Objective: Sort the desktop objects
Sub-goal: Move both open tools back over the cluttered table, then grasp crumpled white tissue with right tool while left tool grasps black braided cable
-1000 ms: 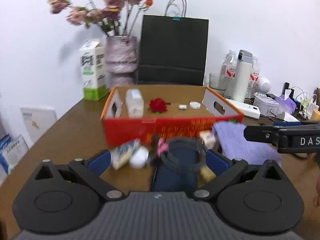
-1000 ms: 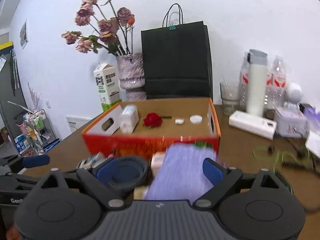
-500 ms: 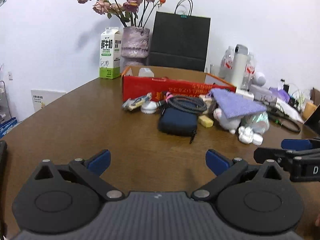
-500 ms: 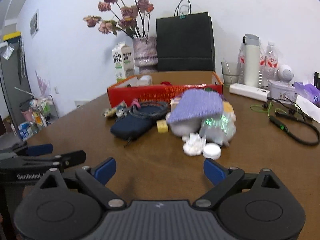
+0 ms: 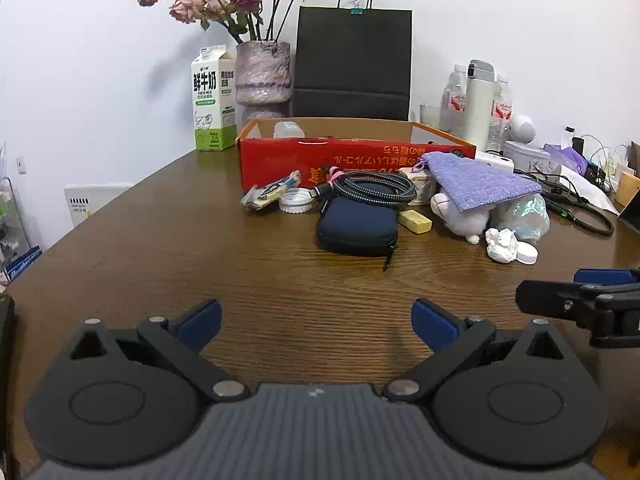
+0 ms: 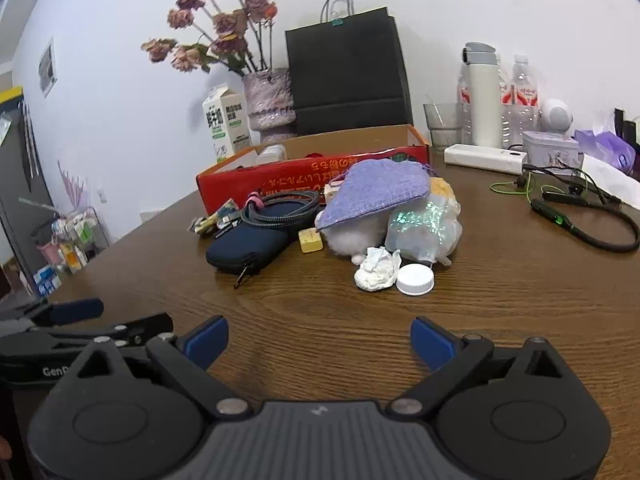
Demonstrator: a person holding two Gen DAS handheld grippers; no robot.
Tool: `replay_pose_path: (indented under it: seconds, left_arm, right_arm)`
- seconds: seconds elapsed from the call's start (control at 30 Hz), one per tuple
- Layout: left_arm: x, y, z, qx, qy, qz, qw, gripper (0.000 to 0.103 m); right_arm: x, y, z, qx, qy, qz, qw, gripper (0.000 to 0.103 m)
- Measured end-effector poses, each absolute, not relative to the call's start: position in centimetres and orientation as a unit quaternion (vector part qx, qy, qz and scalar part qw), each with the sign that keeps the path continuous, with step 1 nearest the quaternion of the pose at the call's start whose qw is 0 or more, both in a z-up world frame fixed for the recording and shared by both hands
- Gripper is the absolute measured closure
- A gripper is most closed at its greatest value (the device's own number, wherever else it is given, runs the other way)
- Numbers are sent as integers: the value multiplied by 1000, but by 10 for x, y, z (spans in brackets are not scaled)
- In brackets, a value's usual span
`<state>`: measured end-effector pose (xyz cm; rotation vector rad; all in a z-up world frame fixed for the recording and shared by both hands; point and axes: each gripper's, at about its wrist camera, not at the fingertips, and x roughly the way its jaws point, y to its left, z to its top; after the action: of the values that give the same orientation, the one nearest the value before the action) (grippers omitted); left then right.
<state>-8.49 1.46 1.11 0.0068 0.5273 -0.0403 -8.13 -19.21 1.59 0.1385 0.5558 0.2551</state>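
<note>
Left wrist view: sorting looks barely begun. The red cardboard box (image 5: 352,156) sits beyond a heap holding a purple pouch (image 5: 476,182), navy zip case (image 5: 356,224) and white bottle cap (image 6: 415,279). The left gripper (image 5: 316,318) gapes empty, the right gripper (image 6: 319,340) is opening, empty; next, probably reach for one piece

The right gripper (image 6: 319,338) hangs over bare table (image 6: 500,300), its jaws opening with nothing between them. Ahead lie a crumpled tissue (image 6: 377,269) touching a white cap (image 6: 415,279), a navy pouch (image 6: 250,246) and a red box (image 6: 280,178).
</note>
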Motion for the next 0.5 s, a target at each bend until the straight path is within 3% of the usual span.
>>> replay_pose_path:
  seconds: [0.3, 0.4, 0.5]
  left_arm:
    - [-66, 12, 15, -8, 309, -52, 949, 0]
    - [-50, 11, 24, -24, 307, -68, 949, 0]
    - [-34, 6, 35, -25, 287, -85, 954, 0]
  right_arm:
    - [-68, -199, 15, 89, 293, 118, 945, 9]
    - [-54, -202, 17, 69, 291, 112, 948, 21]
    - [-34, -207, 18, 53, 293, 102, 949, 39]
